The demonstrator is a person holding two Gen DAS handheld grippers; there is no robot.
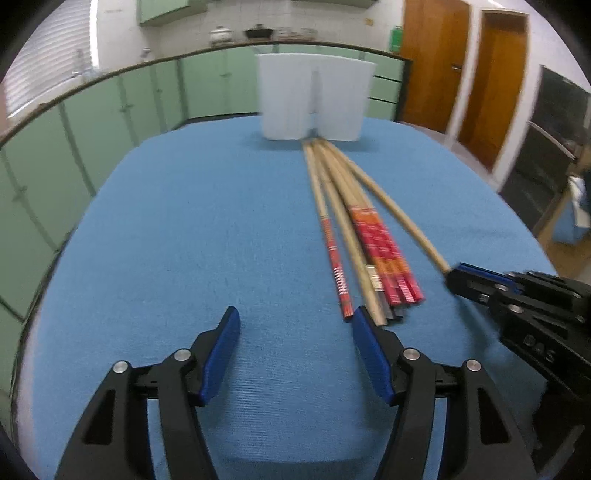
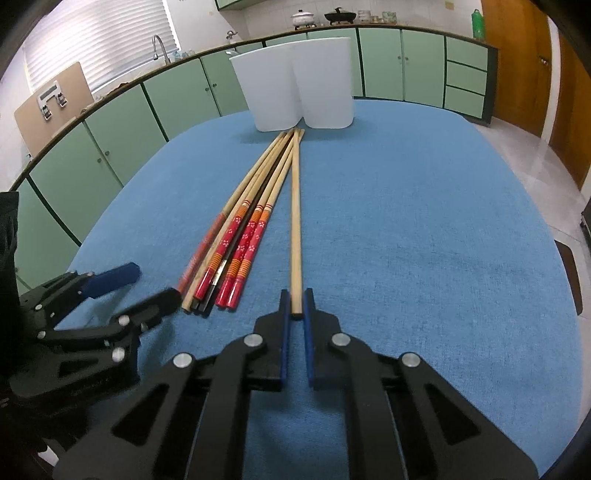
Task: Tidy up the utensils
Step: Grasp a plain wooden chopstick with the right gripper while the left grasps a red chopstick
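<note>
My right fingers (image 2: 296, 301) pinch the plain chopstick's (image 2: 296, 221) near end, left fingers (image 1: 295, 325) released; I should lift level toward the white holder (image 2: 295, 85) ahead.

Green cabinets (image 2: 122, 122) line a tiled wall (image 2: 266, 16), beside a blinded window (image 2: 96, 40) and wooden doors (image 1: 432, 62).

Pale wooden chopsticks (image 2: 255, 206), several banded orange and red with small white flowers, one black, lie on a blue tablecloth (image 2: 424, 229) before a plain white holder (image 2: 295, 85). Black grippers carry blue finger pads (image 1: 221, 354). Mint-green cabinets (image 2: 110, 140) line the room.
</note>
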